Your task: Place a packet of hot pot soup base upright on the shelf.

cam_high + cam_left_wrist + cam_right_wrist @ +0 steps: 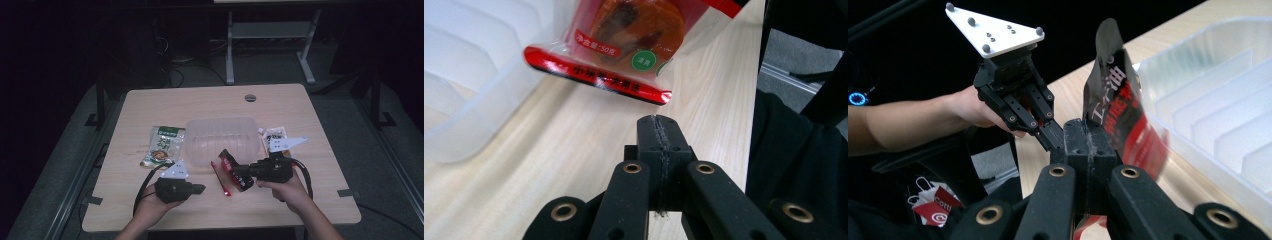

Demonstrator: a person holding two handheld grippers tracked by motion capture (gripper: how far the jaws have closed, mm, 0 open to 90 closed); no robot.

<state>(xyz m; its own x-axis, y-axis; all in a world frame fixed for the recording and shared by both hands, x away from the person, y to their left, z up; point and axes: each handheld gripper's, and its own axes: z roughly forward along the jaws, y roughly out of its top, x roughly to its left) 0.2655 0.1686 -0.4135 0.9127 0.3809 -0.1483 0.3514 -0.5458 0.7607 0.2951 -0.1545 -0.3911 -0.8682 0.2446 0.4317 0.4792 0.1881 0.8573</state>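
Right hand-held gripper [1087, 137], red snack packet [1120, 117], Chinese print

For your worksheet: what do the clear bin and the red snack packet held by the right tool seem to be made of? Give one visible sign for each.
Clear bin: probably moulded plastic, frosted and translucent; the tabletop shows dimly through its ribbed walls.
Red snack packet: apparently thin plastic film, glossy; it catches highlights, carries printed text, has a flat sealed edge and bends where the right tool pinches it.
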